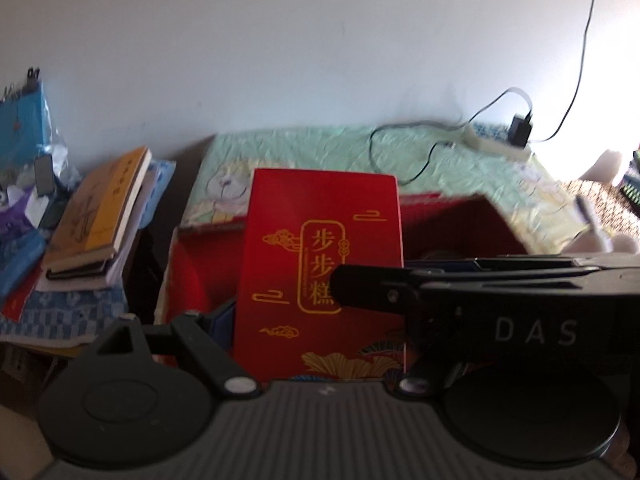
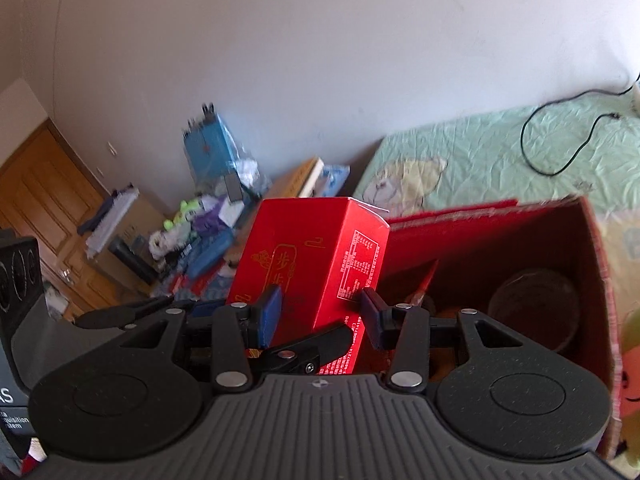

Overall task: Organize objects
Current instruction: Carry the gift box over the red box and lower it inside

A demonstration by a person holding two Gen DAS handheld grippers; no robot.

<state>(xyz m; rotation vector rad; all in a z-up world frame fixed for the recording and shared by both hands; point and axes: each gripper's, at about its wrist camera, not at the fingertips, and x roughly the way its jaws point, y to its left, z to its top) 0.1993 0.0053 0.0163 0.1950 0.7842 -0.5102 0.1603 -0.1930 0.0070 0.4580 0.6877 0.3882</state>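
A tall red box point(image 1: 320, 272) with gold Chinese characters stands upright between both grippers, over a large open red carton point(image 1: 192, 272). My left gripper point(image 1: 316, 316) is shut on its wide faces; the blue left pad point(image 1: 222, 316) touches its edge, and the other pad is hidden behind the right gripper's finger point(image 1: 376, 288). In the right wrist view my right gripper point(image 2: 322, 312) is shut on the red box point(image 2: 312, 256) near a corner, with its blue pads point(image 2: 272, 312) pressing on it. The carton point(image 2: 500, 232) holds a dark round jar point(image 2: 532, 308).
A bed with a green sheet point(image 1: 320, 152) lies behind the carton, with a power strip and cable point(image 1: 496, 144) on it. Stacked books point(image 1: 96, 220) and clutter sit at the left. A wooden door point(image 2: 40, 200) is far left; a soft toy point(image 2: 632, 380) borders the carton's right.
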